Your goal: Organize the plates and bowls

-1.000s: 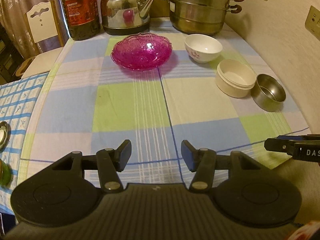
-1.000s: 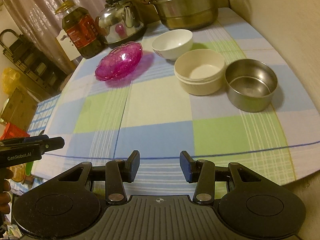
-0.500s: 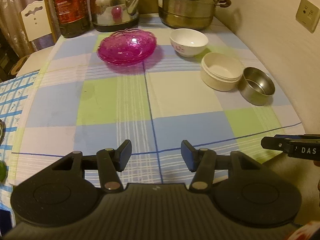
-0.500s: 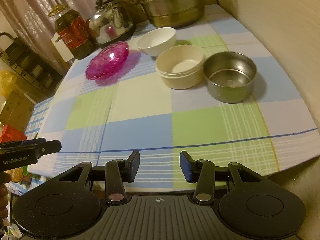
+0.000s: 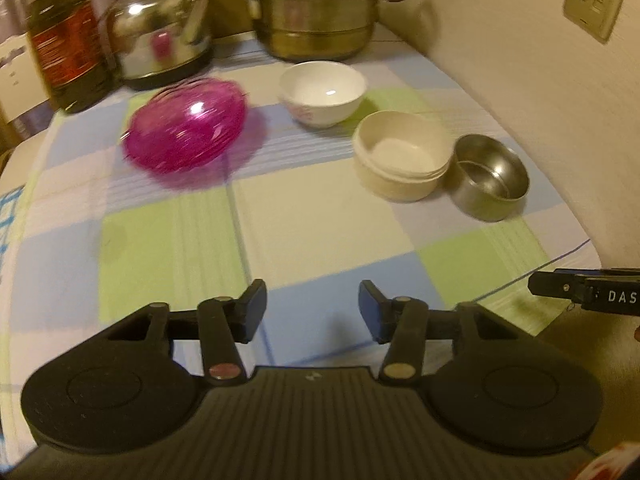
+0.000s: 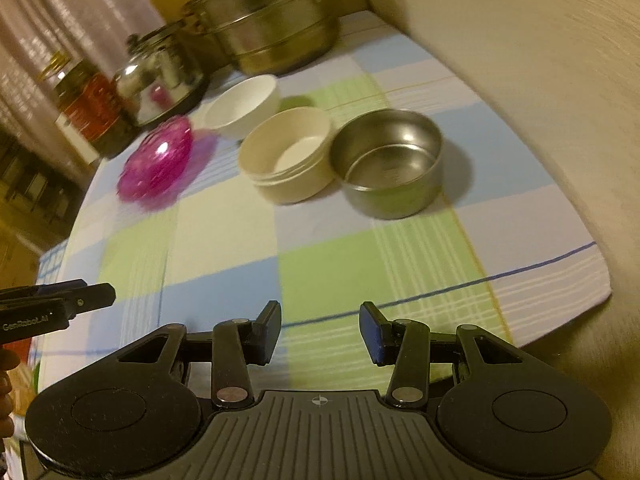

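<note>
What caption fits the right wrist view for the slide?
Open right gripper faces steel bowl, cream bowl, white bowl, pink glass dish on checked tablecloth.

The worktop point(image 5: 304, 236) wears a checked cloth point(image 6: 332, 280) of blue, green and pale squares, its right side running along a wall. On the cloth, along the far edge, stand an oil bottle point(image 5: 66, 40), a shiny kettle point(image 5: 160, 36) and a tiered steel steamer pot point(image 5: 316, 8). Nearer, from left to right, sit a pink glass dish point(image 5: 186, 136), a white bowl point(image 5: 322, 94), a cream bowl point(image 5: 402, 160) and a steel bowl point(image 5: 490, 176). The cream and steel bowls stand just beside each other, seemingly touching; the pink dish sits apart.
</note>
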